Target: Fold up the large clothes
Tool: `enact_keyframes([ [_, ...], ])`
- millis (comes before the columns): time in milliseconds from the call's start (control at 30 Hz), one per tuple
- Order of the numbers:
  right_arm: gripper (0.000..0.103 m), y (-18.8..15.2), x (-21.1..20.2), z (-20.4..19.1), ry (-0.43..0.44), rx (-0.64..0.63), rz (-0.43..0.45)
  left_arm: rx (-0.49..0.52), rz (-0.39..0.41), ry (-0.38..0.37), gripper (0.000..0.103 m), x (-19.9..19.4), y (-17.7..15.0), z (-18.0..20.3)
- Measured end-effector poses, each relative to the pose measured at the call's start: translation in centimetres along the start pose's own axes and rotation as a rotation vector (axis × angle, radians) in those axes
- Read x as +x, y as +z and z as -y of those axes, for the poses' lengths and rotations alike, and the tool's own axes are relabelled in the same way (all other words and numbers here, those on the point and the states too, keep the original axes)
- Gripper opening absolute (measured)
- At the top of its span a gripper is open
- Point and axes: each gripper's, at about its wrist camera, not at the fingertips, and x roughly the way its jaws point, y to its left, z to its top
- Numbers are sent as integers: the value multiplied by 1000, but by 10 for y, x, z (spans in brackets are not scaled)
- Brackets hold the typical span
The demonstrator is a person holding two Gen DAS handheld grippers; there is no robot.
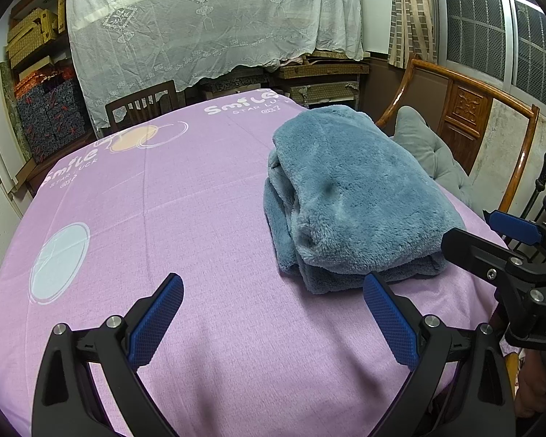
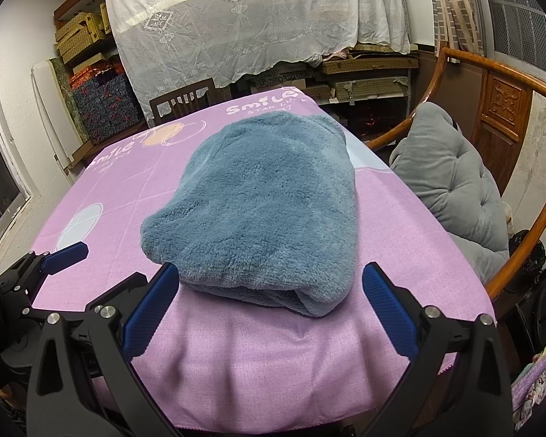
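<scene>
1. A blue fleece garment (image 2: 262, 211) lies folded into a thick bundle on a table covered by a pink cloth (image 1: 200, 218).
2. In the left wrist view the garment (image 1: 353, 200) sits toward the right side of the cloth, its stacked layers showing along its left and near edges.
3. The left gripper (image 1: 273, 320) hangs over bare cloth just left of the garment's near corner, its jaws spread wide and holding nothing; its right pad (image 1: 389, 320) is just in front of the garment's near edge.
4. The right gripper (image 2: 269, 309) faces the garment's near edge, jaws wide and empty, one pad (image 2: 149, 313) to either side of the bundle's front.
5. Each gripper shows in the other's view: the right gripper (image 1: 509, 244) at the right of the garment, the left gripper (image 2: 54, 258) at its left.
6. A wooden chair (image 2: 509, 109) with a grey cushion (image 2: 451, 178) stands right of the garment, beside the table.
7. Behind the garment, past the table's far edge, a white lace sheet (image 1: 207, 18) drapes over shelves.
</scene>
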Motion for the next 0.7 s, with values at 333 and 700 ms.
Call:
enact_keyframes([
  [333,98,0,0,0,0,0,-1,-1,0,0,99,0,0,0],
  [700,98,0,0,-1,0,-1,-1,1,0,1,99,0,0,1],
])
